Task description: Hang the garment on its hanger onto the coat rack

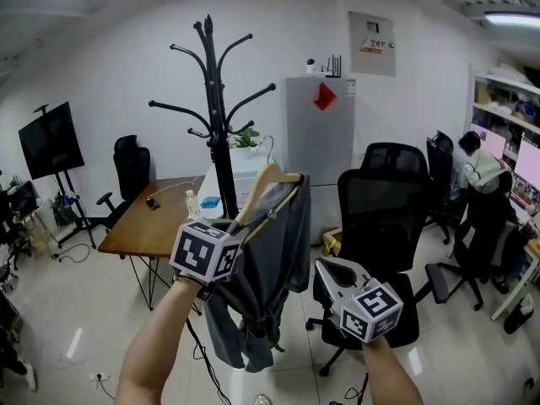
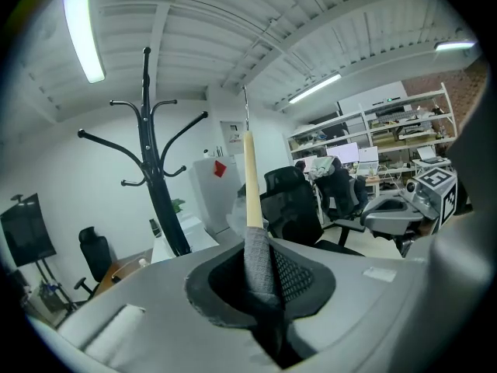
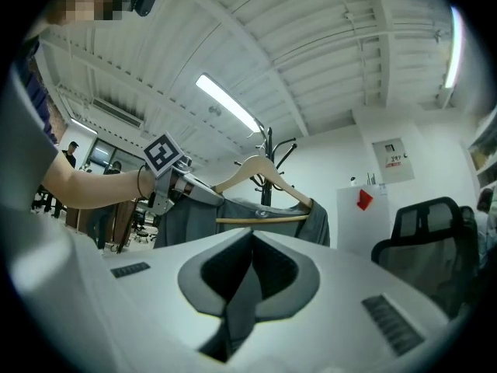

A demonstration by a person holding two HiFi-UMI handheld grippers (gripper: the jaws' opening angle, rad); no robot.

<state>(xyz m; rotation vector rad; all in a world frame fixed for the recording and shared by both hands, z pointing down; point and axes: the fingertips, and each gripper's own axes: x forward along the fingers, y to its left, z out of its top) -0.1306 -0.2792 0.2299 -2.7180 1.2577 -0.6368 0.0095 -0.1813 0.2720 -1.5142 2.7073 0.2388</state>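
Note:
A black coat rack (image 1: 216,99) stands ahead, its curved arms bare. A wooden hanger (image 1: 268,188) carries a grey garment (image 1: 268,277) just in front of the rack's pole. My left gripper (image 1: 239,226) is shut on the hanger's near arm, over the garment's shoulder. In the left gripper view the wooden hanger (image 2: 251,185) rises from my left gripper (image 2: 262,290), grey fabric (image 2: 258,263) is wrapped around its lower end, and the coat rack (image 2: 159,200) stands to its left. My right gripper (image 1: 327,266) hovers to the garment's right, apart from it, shut and holding nothing. The right gripper view shows the right gripper (image 3: 242,286) below the hanger (image 3: 260,169) and garment (image 3: 194,224).
Black office chairs (image 1: 384,213) stand to the right of the garment. A wooden table (image 1: 152,222) and a white cabinet (image 1: 245,175) sit behind the rack, with a grey fridge (image 1: 319,142) beyond. A person (image 1: 477,167) sits at a desk far right. A TV on a stand (image 1: 51,146) is at the left.

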